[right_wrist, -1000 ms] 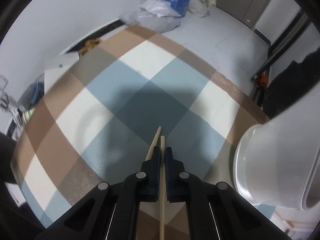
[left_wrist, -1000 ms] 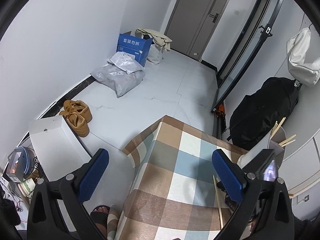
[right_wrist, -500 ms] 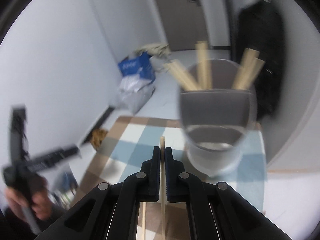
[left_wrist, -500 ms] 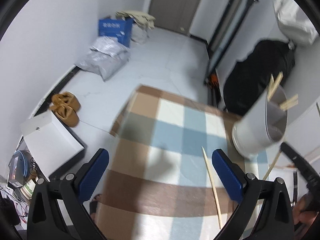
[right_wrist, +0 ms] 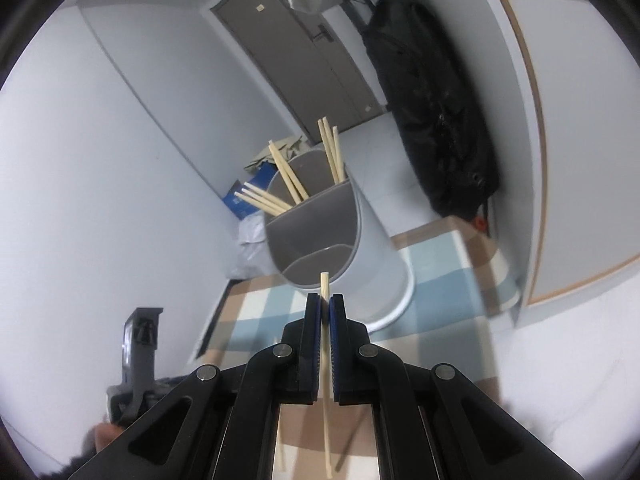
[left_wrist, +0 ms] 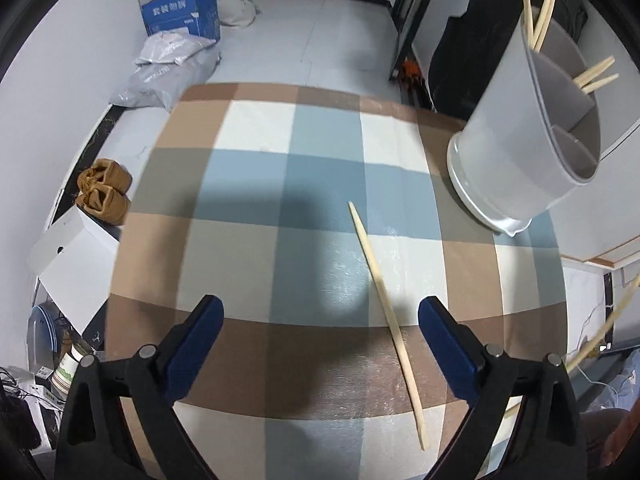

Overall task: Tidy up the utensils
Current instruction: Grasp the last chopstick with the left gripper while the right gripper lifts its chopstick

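My right gripper (right_wrist: 325, 301) is shut on a wooden chopstick (right_wrist: 324, 286), held in the air, its tip pointing at the grey utensil holder (right_wrist: 352, 248). The holder has divided compartments with several chopsticks (right_wrist: 288, 178) standing in the far ones. In the left wrist view the holder (left_wrist: 524, 132) stands at the table's right side. One loose chopstick (left_wrist: 384, 292) lies on the checked tablecloth (left_wrist: 256, 208), between and ahead of the fingers of my open, empty left gripper (left_wrist: 320, 330), nearer the right one. The held chopstick (left_wrist: 608, 320) shows blurred at the right edge.
The table stands in a room with a white tiled floor. Beyond the table, on the floor, are a blue box (left_wrist: 182, 14), grey bags (left_wrist: 172, 68), brown shoes (left_wrist: 104, 190) and a white box (left_wrist: 72, 252). A black bag (right_wrist: 436, 120) leans on the right wall.
My right gripper lifted one chopstick off the cloth and swung it up toward the holder. My left gripper moved in over the table, above the remaining chopstick.
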The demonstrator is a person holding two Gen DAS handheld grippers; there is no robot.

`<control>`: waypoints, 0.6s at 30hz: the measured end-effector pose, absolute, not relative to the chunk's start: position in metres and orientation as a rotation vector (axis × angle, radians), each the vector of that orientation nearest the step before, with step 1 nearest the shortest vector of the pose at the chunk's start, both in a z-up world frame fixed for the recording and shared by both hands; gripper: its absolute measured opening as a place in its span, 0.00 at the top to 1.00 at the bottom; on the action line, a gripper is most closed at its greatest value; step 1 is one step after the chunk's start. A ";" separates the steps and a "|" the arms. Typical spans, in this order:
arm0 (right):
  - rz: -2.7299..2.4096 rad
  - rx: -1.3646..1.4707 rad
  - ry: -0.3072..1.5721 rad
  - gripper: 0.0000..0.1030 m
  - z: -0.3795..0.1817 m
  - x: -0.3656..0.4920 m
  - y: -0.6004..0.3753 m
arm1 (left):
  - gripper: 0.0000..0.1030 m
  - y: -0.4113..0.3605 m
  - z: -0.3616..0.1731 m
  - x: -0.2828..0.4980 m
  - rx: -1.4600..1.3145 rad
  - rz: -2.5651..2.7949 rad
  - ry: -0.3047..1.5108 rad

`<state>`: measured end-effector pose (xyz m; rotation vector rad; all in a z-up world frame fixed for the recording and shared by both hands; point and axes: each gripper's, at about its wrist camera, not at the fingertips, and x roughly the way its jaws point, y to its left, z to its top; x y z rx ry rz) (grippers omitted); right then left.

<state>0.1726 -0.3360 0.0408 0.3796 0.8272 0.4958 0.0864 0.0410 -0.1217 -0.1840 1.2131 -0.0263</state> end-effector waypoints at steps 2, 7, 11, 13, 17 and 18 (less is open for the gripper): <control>0.503 0.382 0.806 0.97 0.045 0.170 -0.340 | 0.14 0.040 -0.125 0.090 -0.179 -0.012 1.237; 0.495 0.428 0.810 0.97 0.045 0.170 -0.353 | 0.15 0.030 -0.132 0.097 -0.125 0.026 1.257; 0.497 0.455 0.792 0.97 0.049 0.171 -0.360 | 0.15 0.027 -0.135 0.106 -0.126 0.045 1.270; 0.504 0.469 0.786 0.97 0.050 0.171 -0.362 | 0.17 0.026 -0.139 0.110 -0.130 0.057 1.282; 0.514 0.481 0.777 0.97 0.053 0.171 -0.364 | 0.36 0.022 -0.143 0.118 -0.108 0.067 1.310; 0.517 0.483 0.776 0.97 0.054 0.171 -0.365 | 0.37 0.021 -0.143 0.121 -0.097 0.074 1.314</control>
